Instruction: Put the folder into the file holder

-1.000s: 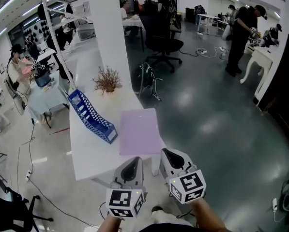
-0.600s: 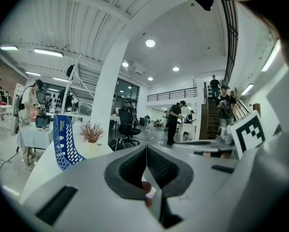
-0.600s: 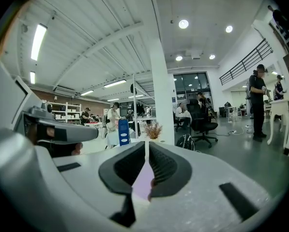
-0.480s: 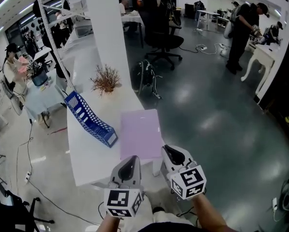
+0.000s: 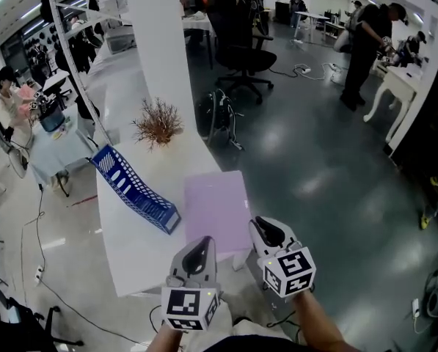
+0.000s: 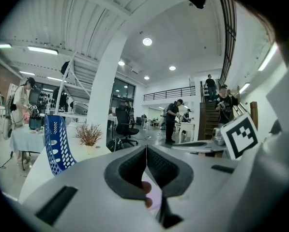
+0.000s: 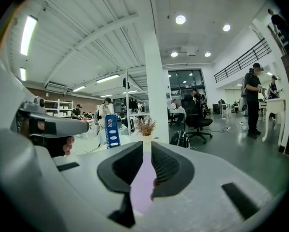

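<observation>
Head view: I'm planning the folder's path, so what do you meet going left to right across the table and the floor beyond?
blue file holder → purple folder → standing person in black

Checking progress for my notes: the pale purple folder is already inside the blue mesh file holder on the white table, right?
Not inside: the head view shows the pale purple folder lying flat on the white table beside the blue mesh file holder.

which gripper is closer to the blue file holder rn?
Left. The left gripper is at the near edge of the folder, just right of the file holder; the right gripper is farther right, off its corner, jaws just opened slightly, gripping nothing.
</observation>
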### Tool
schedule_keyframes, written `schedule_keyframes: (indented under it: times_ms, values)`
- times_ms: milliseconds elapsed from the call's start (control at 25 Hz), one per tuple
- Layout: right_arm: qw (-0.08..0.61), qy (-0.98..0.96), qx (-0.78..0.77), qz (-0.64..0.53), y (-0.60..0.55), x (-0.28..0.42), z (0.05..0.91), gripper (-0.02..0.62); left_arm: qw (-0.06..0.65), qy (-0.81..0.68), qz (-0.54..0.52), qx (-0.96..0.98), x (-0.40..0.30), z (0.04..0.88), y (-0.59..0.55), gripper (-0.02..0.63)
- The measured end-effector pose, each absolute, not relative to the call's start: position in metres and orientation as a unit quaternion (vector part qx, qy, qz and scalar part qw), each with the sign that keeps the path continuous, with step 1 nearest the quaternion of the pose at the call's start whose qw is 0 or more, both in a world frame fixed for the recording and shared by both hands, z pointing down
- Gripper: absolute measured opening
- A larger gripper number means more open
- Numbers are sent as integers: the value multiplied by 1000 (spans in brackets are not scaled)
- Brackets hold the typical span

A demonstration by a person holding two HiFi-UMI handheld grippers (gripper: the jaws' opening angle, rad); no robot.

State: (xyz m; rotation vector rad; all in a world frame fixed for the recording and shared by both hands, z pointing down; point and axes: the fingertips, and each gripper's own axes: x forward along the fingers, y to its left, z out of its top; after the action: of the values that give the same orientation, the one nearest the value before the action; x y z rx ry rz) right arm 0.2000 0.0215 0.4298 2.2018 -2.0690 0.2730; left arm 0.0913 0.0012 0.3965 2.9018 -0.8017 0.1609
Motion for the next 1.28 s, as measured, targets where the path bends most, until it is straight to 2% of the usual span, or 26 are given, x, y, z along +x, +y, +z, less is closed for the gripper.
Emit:
schedule_keyframes:
  times_ms: [1280]
  values:
    - [73, -646, 739, 175, -77, 252, 502, 97, 84, -218, 81, 969, 117, 445, -95, 6]
